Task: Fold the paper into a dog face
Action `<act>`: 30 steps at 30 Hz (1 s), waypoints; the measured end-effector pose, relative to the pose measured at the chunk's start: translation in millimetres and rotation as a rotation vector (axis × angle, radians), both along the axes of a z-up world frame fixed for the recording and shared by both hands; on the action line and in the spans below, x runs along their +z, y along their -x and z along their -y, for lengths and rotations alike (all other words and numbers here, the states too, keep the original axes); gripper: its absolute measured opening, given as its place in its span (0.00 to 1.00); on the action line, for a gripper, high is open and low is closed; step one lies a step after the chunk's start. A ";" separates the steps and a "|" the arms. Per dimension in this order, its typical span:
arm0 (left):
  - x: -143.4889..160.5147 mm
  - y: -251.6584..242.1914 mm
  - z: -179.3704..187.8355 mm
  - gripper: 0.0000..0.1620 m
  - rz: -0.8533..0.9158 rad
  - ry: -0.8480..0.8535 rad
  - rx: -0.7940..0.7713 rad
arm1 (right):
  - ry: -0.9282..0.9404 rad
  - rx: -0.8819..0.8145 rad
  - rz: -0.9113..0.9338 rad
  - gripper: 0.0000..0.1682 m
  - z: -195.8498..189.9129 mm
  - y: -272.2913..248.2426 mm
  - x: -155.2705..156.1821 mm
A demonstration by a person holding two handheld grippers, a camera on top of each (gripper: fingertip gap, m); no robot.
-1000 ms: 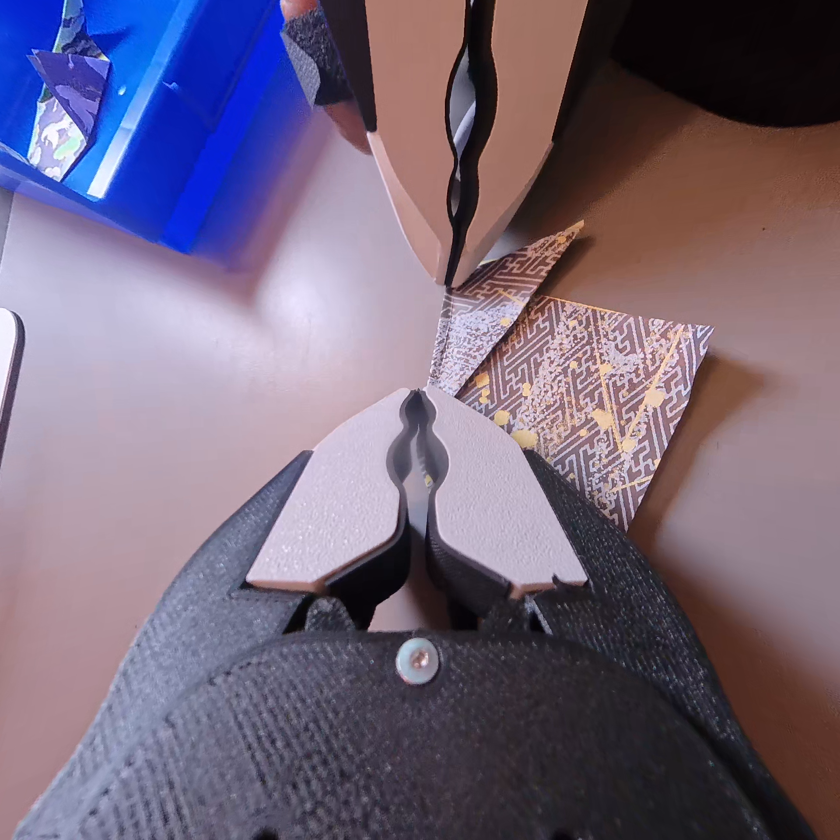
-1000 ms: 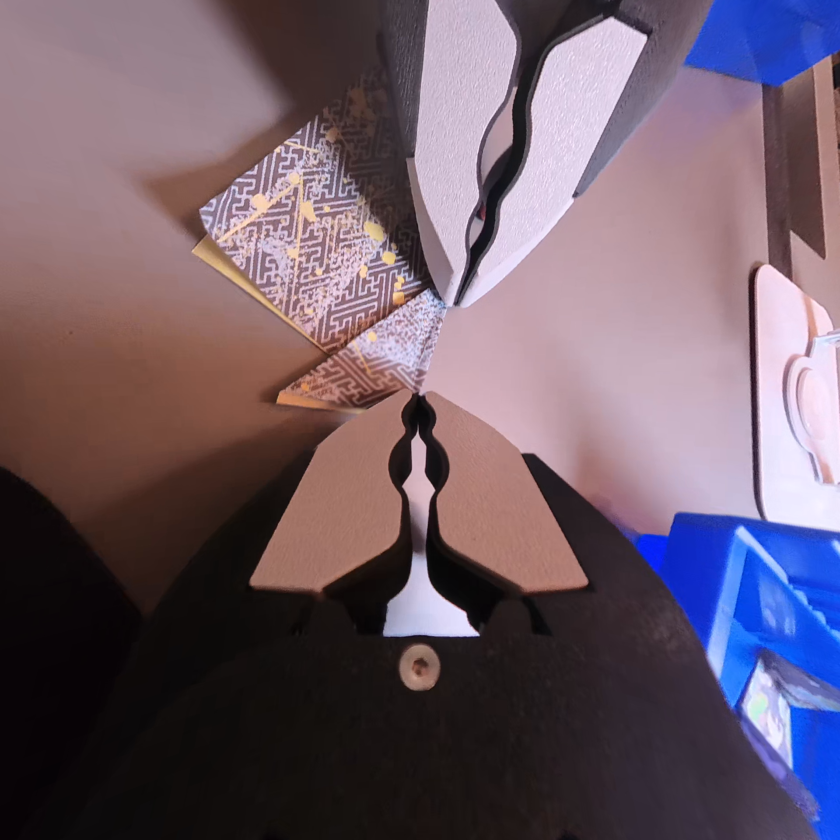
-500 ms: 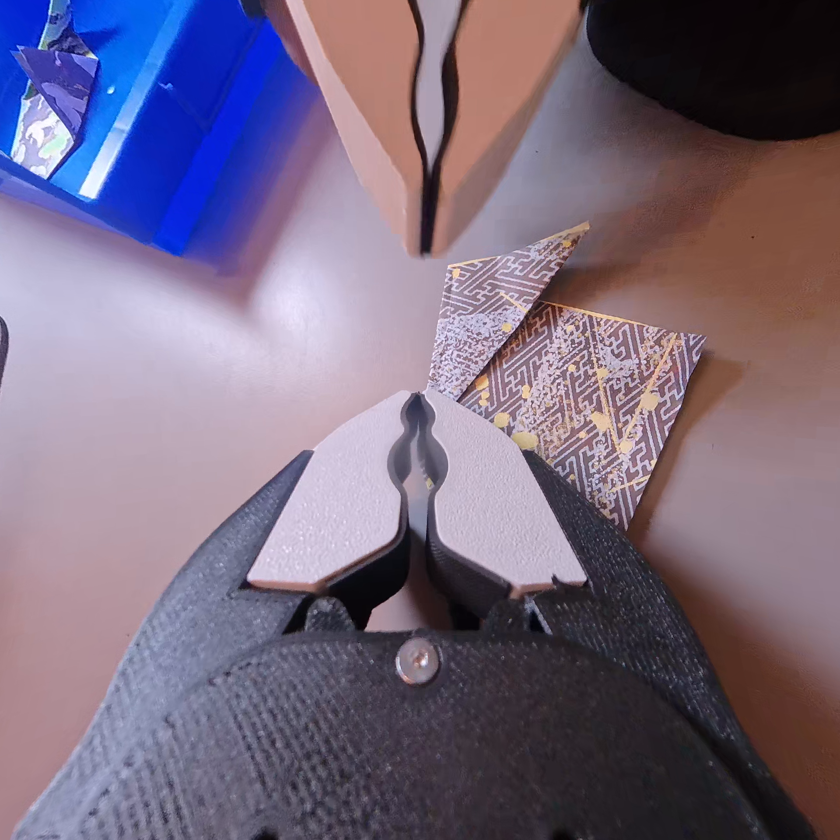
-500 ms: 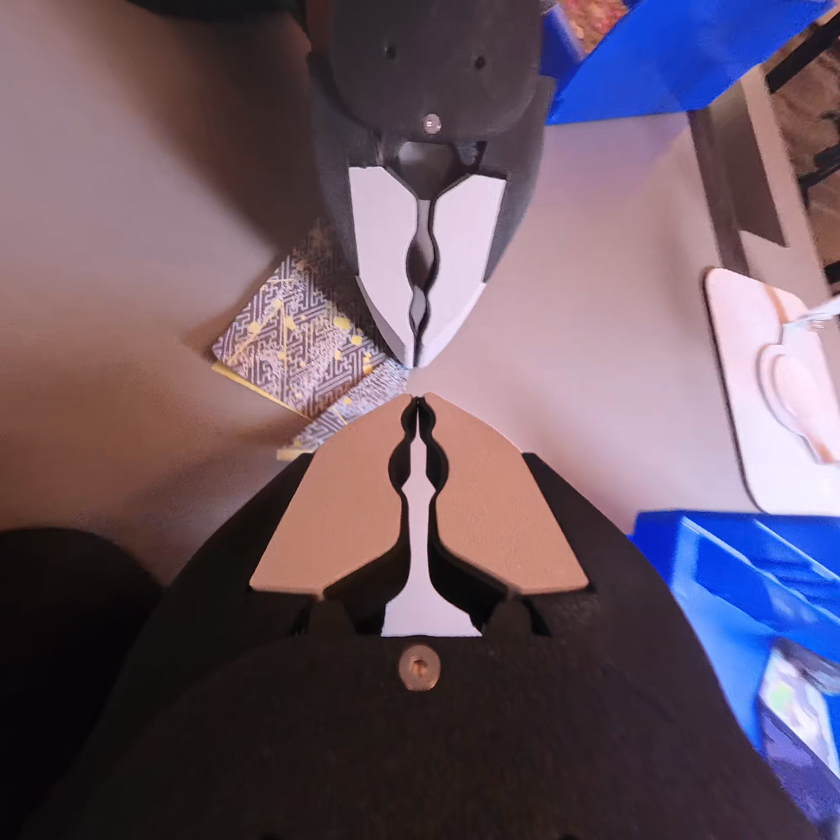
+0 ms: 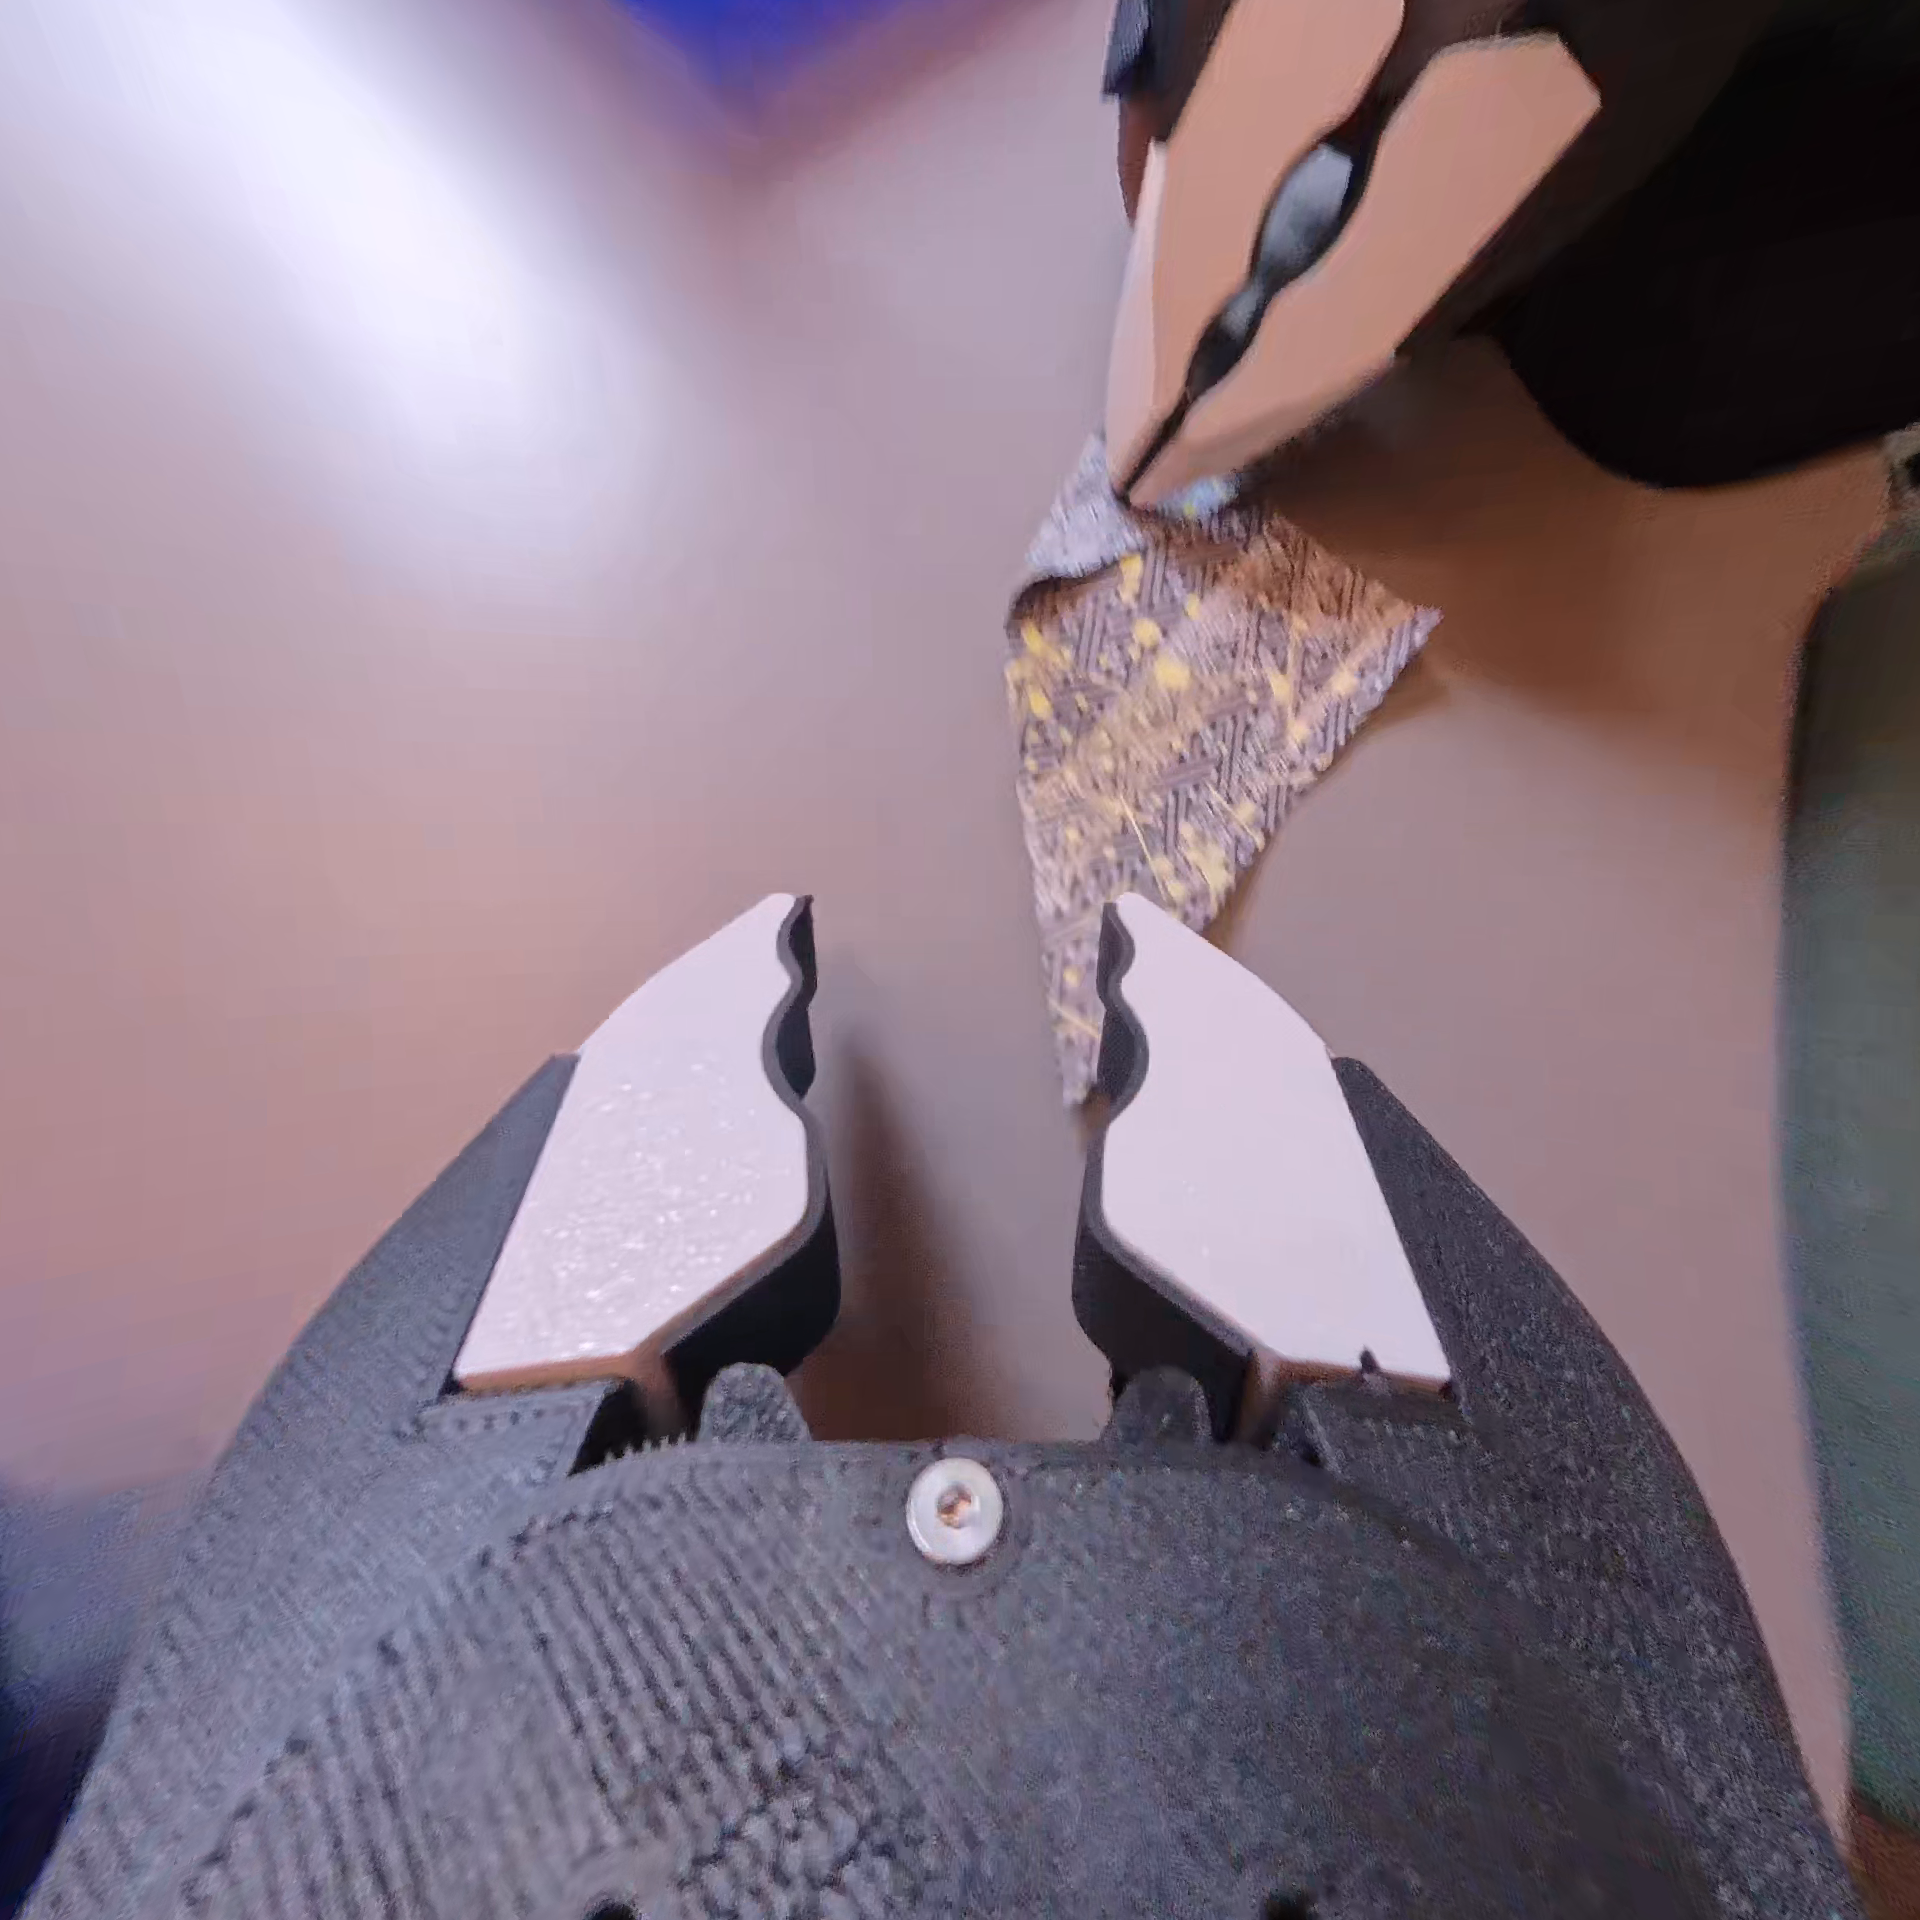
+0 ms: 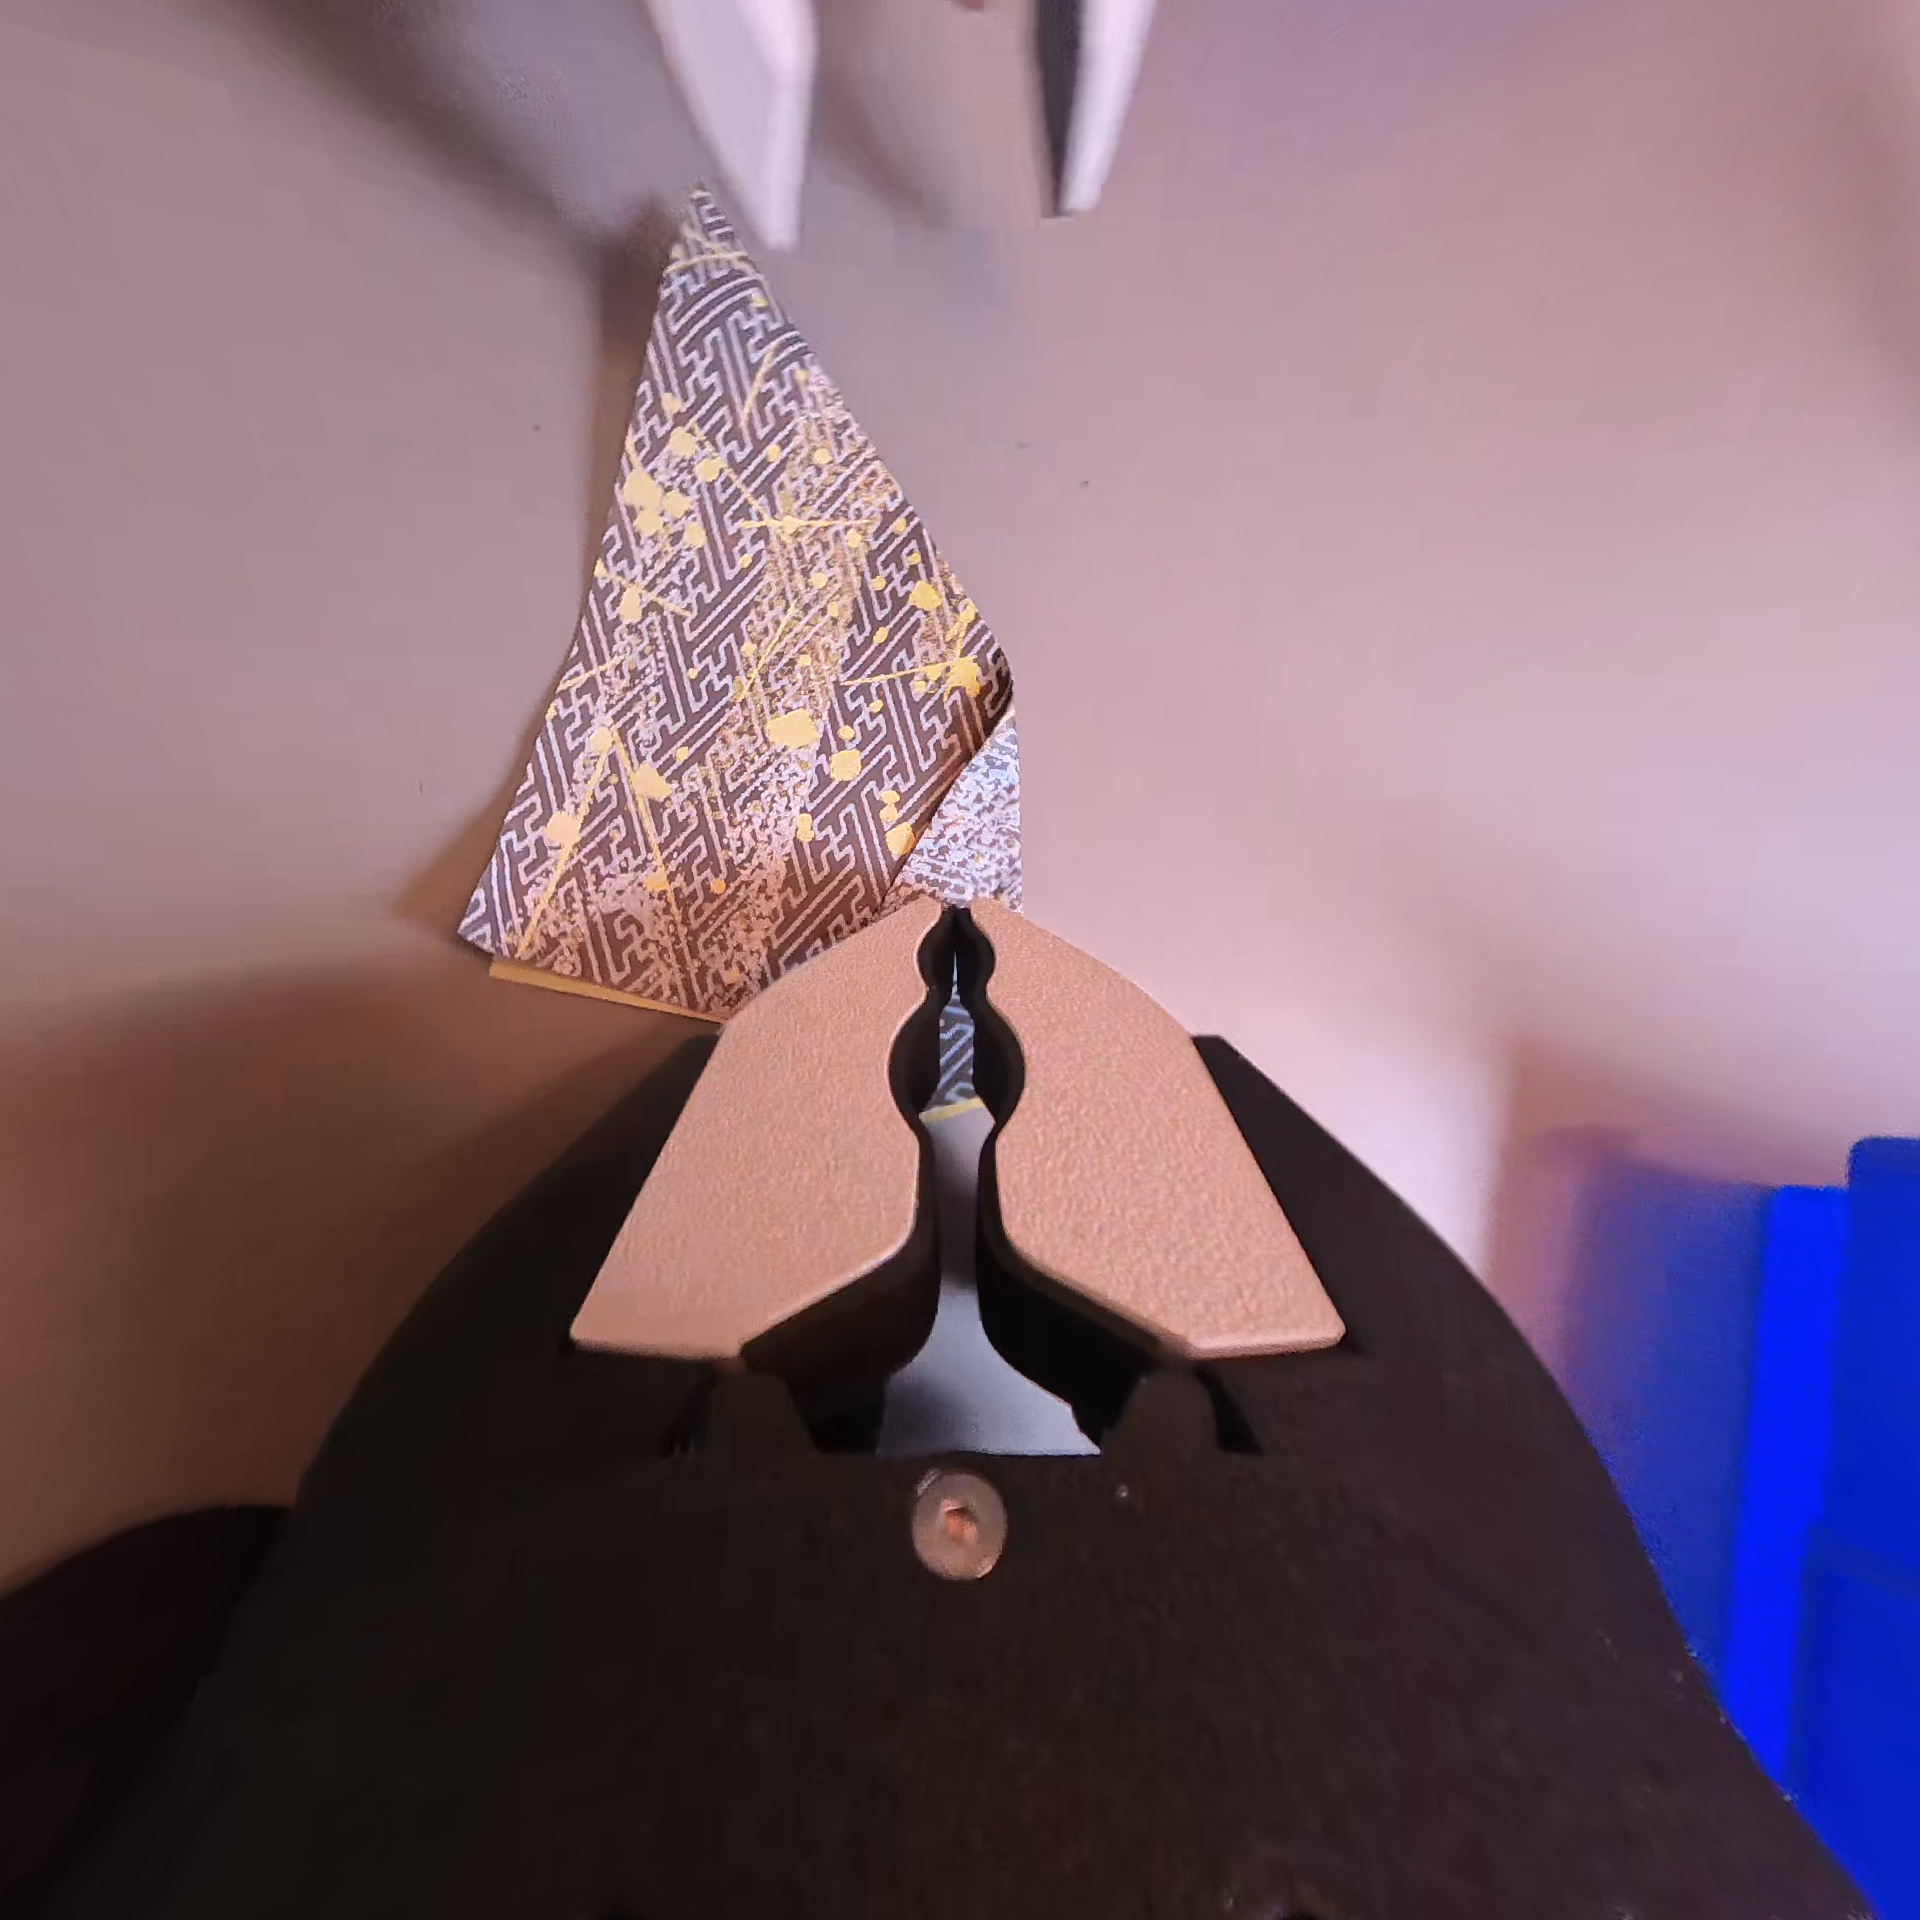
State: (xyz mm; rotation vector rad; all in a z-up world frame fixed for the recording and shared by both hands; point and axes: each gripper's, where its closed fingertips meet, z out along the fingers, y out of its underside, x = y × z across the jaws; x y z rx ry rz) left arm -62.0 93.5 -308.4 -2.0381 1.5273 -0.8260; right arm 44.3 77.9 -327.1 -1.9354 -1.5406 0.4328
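The folded patterned paper (image 5: pixel 1174 727), grey-brown with gold splashes, lies on the tan table. It also shows in the right wrist view (image 6: pixel 748 675), with a yellow underside edge at its near corner. My right gripper (image 6: pixel 956 920) is shut, and its tips rest on the small folded flap (image 6: pixel 982 831). Paper shows through the gap under its fingers. In the left wrist view the right gripper (image 5: pixel 1132 499) touches the paper's far corner. My left gripper (image 5: pixel 956 914) is open and empty, with its right finger over the paper's near tip. It also shows at the top of the right wrist view (image 6: pixel 925 156).
A blue bin (image 6: pixel 1818 1455) stands at the right of the right wrist view. A blurred blue patch (image 5: pixel 748 52) shows at the top of the left wrist view. A dark round object (image 5: pixel 1714 395) sits beyond the paper. Bare table (image 5: pixel 416 727) lies to the left. The gap from one gripper's tips to the other's is roughly 12 cm.
My left gripper has opened and pulled back off the paper's corner. My right gripper, still shut, has come down onto the folded flap. Both views are blurred by motion.
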 end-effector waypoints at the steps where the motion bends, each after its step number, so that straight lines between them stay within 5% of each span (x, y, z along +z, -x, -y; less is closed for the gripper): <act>1: -6.3 6.2 8.4 0.32 -0.009 0.036 0.001 | 0.020 -0.033 -0.008 0.00 -0.2 -0.3 -0.1; 11: -11.2 7.3 39.4 0.11 0.042 0.116 0.127 | 0.042 -0.177 -0.013 0.00 0.5 -3.8 -0.3; 18: -12.6 3.7 35.3 0.08 0.032 0.058 0.118 | 0.052 -0.190 -0.013 0.00 3.6 -8.6 -0.3; 26: -9.3 -2.8 28.4 0.08 0.011 -0.132 -0.057 | 0.146 0.052 -0.181 0.11 17.8 14.9 34.8; 30: -9.3 -5.1 24.7 0.08 0.004 -0.186 -0.169 | 0.134 0.133 -0.100 0.13 3.0 27.5 30.9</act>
